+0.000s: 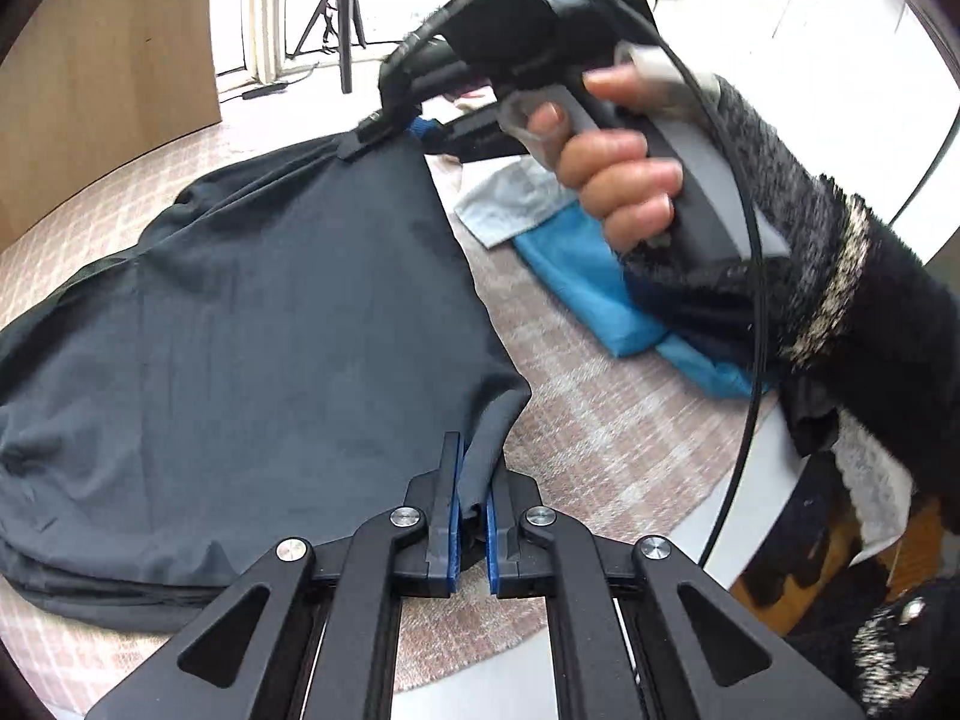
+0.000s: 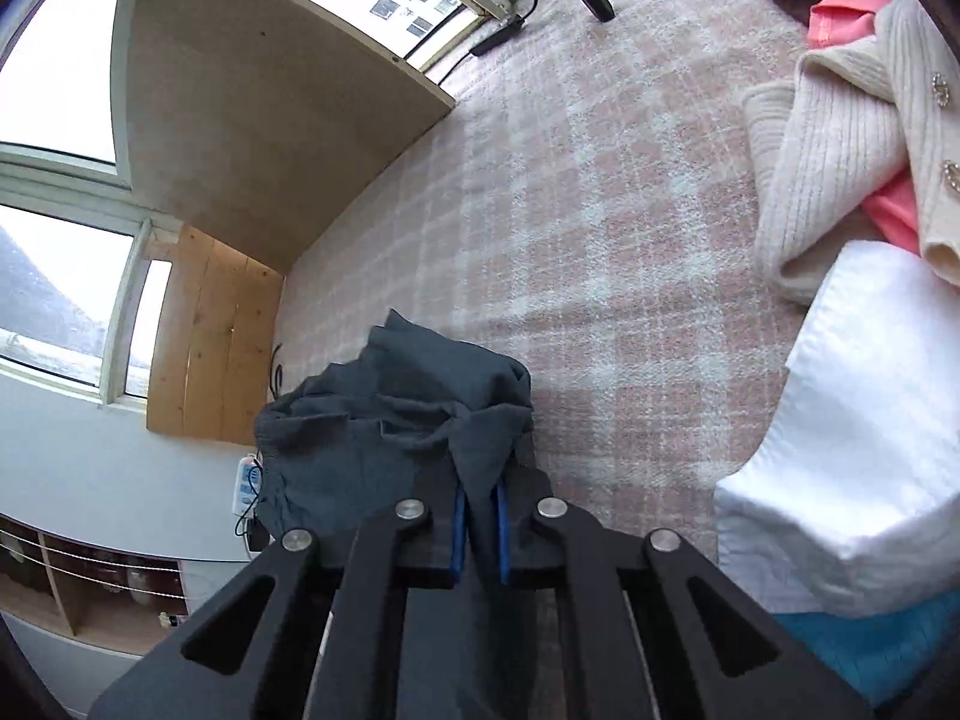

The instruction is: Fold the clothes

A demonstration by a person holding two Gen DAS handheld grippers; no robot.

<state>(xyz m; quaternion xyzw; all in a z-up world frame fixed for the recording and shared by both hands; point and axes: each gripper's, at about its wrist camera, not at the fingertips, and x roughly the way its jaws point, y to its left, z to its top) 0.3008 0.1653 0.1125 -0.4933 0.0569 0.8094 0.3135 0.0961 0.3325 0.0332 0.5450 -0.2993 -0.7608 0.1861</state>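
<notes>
A dark grey garment (image 1: 252, 324) lies spread over a pink checked blanket (image 1: 600, 408). My left gripper (image 1: 474, 480) is shut on a rolled edge of it at the near right corner. In the left wrist view my right gripper (image 1: 375, 132) is held by a hand (image 1: 618, 180) at the far corner, clamped on the same garment. The right wrist view shows that gripper (image 2: 480, 516) shut on a bunched fold of the dark grey garment (image 2: 390, 420), lifted above the blanket (image 2: 600, 240).
A folded blue cloth (image 1: 588, 282) and a pale grey piece (image 1: 510, 204) lie to the right of the garment. A cream knit cardigan (image 2: 840, 150), a coral item (image 2: 840, 18) and a white folded cloth (image 2: 840, 450) sit at the right. A wooden board (image 2: 252, 120) and a tripod (image 1: 339, 24) stand beyond.
</notes>
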